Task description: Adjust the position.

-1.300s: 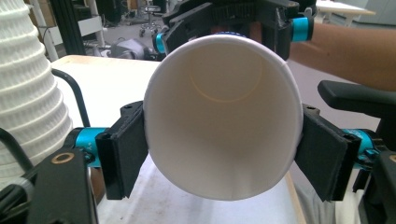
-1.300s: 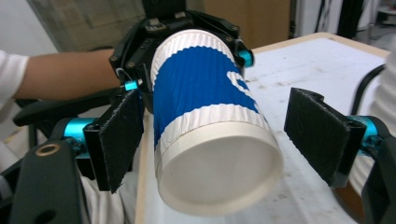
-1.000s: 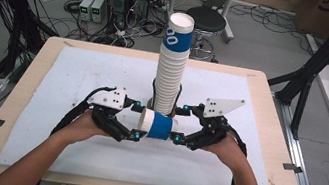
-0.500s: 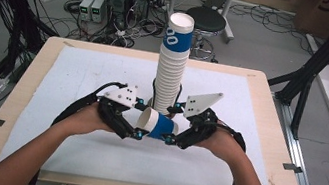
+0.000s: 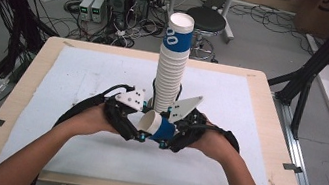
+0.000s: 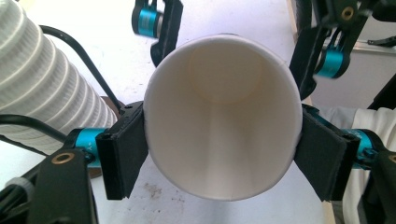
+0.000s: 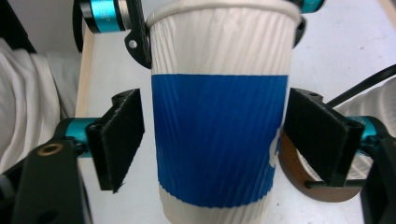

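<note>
A white paper cup (image 5: 159,128) with a blue band lies tilted between my two grippers, in front of the tall stack of cups (image 5: 171,68). My left gripper (image 5: 142,130) is shut on it near the rim. In the left gripper view both pads press the sides of the cup's open mouth (image 6: 222,116). My right gripper (image 5: 171,138) straddles the cup's lower, blue part (image 7: 219,140). Its jaws have just been closing. One pad (image 7: 116,140) still stands a little off the cup wall, and the other pad (image 7: 322,135) is at the wall.
The stack rises from a brown round base (image 7: 299,182) at the middle of the white mat (image 5: 79,73) on the wooden table (image 5: 25,94). Both forearms come in from the near edge. Cables trail from each gripper across the mat.
The two hands have drawn closer together. The cup has tipped from lying level to tilted, with its open mouth turned up and to the left.
</note>
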The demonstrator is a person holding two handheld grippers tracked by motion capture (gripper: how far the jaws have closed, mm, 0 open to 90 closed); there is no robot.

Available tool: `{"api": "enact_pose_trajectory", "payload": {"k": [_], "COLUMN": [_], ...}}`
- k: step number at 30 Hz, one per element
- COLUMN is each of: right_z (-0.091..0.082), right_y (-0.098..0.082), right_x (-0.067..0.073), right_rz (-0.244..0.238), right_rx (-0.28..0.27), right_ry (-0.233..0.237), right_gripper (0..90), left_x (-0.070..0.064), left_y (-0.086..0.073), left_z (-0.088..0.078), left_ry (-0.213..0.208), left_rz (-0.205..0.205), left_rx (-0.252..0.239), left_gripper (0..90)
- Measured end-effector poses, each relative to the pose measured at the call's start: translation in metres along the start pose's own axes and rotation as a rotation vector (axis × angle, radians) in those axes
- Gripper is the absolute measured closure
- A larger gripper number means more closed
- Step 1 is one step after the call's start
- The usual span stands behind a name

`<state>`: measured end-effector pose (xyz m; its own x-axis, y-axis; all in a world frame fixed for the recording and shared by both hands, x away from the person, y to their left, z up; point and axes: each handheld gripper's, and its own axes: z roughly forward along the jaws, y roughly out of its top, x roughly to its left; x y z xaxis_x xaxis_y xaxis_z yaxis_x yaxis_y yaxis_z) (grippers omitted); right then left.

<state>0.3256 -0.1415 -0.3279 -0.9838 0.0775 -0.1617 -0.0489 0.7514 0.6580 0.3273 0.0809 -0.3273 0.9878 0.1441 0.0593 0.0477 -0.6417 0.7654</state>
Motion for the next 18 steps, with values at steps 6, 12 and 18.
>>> {"api": "enact_pose_trajectory", "payload": {"k": [6, 12, 18], "right_z": [0.0083, 0.0086, 0.0058], "right_y": [0.0001, -0.0025, -0.0082], "right_x": [0.0034, 0.0039, 0.0034], "right_rz": [-0.024, -0.011, 0.015], "right_rx": [0.060, 0.067, 0.034], "right_ry": [-0.001, 0.005, 0.018], "right_gripper": [27.2, 27.6, 27.5], "left_x": [-0.0018, -0.0018, -0.0019], "left_y": [0.0011, 0.0009, -0.0049], "left_z": [0.0062, 0.0091, 0.0073], "left_ry": [-0.013, -0.019, -0.030], "left_rz": [-0.002, -0.014, -0.060], "left_rx": [0.015, 0.006, -0.087], "left_gripper": [24.3, 22.8, 20.7]}}
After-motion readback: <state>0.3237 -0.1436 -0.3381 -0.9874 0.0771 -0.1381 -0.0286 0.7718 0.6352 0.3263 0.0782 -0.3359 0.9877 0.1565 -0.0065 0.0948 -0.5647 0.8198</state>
